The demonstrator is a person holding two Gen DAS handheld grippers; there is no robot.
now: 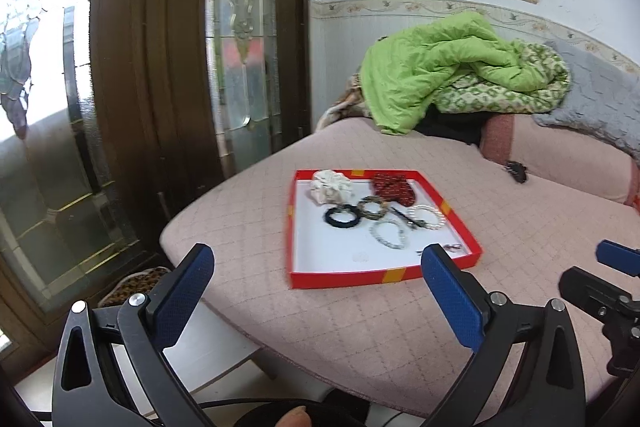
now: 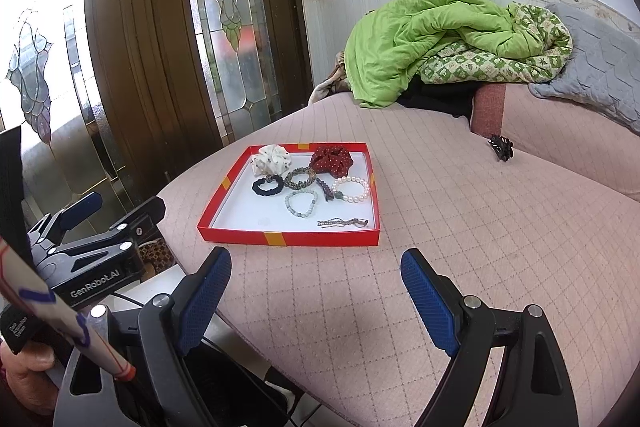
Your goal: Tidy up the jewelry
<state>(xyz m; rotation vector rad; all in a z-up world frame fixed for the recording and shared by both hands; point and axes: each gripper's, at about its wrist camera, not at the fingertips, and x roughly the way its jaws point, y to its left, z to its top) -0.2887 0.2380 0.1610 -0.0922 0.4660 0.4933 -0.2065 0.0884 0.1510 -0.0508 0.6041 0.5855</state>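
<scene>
Where pink quilted bed meets glass door, red tray rests.

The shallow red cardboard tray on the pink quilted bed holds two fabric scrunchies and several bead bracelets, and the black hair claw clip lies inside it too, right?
Not quite: the black hair claw clip lies outside the shallow red cardboard tray, on the pink quilted bed beside it. The right wrist view shows this; everything else holds.

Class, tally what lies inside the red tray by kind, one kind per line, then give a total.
Contents of the red tray:
Fabric scrunchies: 3 (white, dark red, black)
Bead bracelets: 3 (dark patterned, pale green, white pearl)
Tasselled pieces: 2
Total: 8
</scene>
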